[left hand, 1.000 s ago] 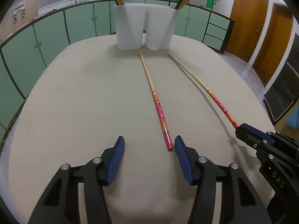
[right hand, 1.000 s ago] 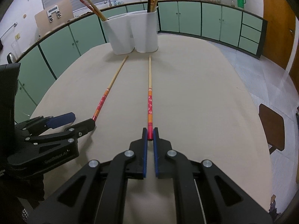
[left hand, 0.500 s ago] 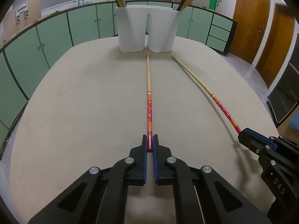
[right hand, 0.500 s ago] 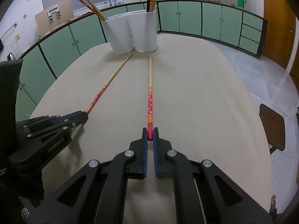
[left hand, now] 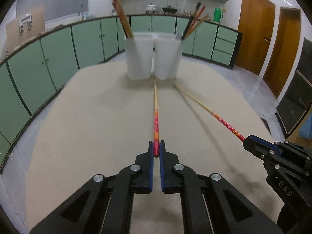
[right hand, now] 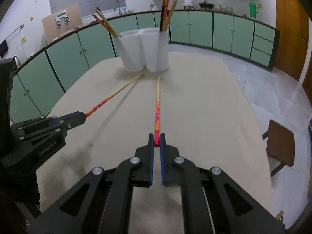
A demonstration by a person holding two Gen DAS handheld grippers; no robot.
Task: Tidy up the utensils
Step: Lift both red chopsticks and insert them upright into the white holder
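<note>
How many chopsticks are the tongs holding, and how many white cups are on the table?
Chopsticks held in tongs: 2, one in the left tongs and one in the right tongs
White cups: 2, joined side by side
Total: 4

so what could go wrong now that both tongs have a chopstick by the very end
1. The left tongs and right tongs each pinch only the red tip of a chopstick, so the long shaft may pivot or slip out.
2. Both thin ends point at the white holder and could strike its wall and tip it.
3. The compartments already hold chopsticks leaning across the openings, which may block entry.
</note>
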